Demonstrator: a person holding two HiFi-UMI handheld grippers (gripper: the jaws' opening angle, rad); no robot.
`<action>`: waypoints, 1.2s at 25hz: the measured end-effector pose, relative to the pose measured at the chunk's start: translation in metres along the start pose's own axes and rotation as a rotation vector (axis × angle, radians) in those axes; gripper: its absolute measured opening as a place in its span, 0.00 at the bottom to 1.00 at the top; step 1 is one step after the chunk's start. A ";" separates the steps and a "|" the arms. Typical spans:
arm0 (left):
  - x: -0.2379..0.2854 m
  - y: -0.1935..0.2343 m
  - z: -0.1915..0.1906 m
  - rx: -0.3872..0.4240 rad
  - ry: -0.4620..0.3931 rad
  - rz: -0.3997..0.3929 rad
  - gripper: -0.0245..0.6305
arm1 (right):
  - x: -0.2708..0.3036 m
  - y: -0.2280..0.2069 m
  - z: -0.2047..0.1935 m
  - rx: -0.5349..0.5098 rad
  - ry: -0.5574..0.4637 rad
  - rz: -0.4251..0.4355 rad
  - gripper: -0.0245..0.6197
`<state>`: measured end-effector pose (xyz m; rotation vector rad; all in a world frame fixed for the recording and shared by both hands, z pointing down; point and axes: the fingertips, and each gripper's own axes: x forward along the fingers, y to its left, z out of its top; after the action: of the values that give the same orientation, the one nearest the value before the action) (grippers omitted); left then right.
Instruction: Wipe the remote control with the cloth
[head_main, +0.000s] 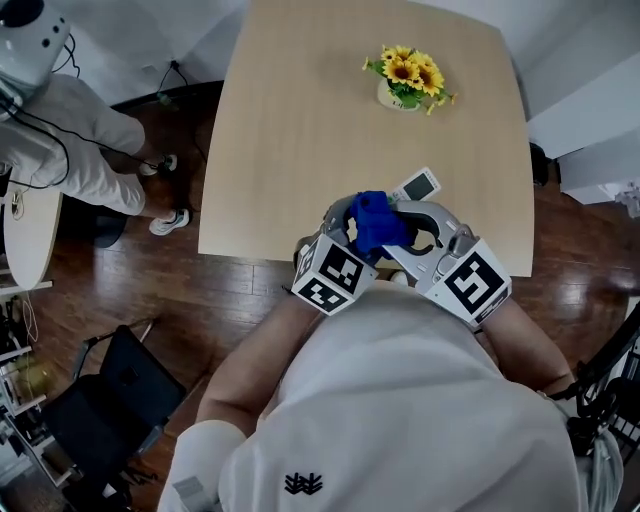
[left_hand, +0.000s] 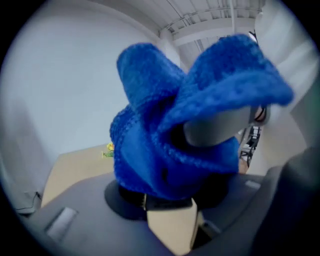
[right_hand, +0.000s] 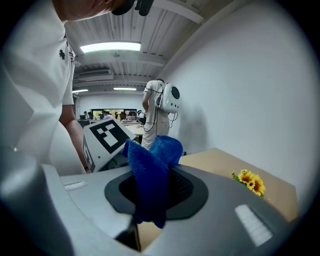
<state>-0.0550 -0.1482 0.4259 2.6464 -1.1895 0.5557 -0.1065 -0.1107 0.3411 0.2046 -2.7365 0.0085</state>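
Note:
A bunched blue cloth (head_main: 375, 224) hangs between my two grippers at the table's near edge, close to my body. The left gripper (head_main: 358, 222) is shut on it, and the cloth (left_hand: 170, 130) fills most of the left gripper view, folded over a grey jaw of the other gripper. The right gripper (head_main: 415, 228) also pinches a narrow fold of the cloth (right_hand: 150, 185), with the left gripper's marker cube (right_hand: 107, 136) just behind. The white remote control (head_main: 418, 185) lies on the table just beyond both grippers, partly hidden by them.
A pot of sunflowers (head_main: 405, 78) stands at the far right of the light wooden table (head_main: 300, 130). A person in white (head_main: 70, 140) stands on the wooden floor at the left. A dark chair (head_main: 110, 400) sits at lower left.

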 end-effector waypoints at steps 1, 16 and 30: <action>-0.005 0.001 -0.002 -0.002 -0.002 -0.003 0.40 | 0.002 -0.001 0.000 -0.004 0.003 -0.017 0.16; -0.049 0.005 -0.021 0.004 -0.027 -0.070 0.40 | -0.052 -0.079 -0.012 -0.024 0.065 -0.398 0.16; -0.044 0.005 -0.012 0.023 -0.025 -0.144 0.40 | -0.003 0.008 0.049 0.005 -0.040 -0.193 0.16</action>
<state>-0.0888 -0.1174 0.4186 2.7385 -0.9941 0.5149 -0.1240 -0.1038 0.2954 0.4743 -2.7448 -0.0429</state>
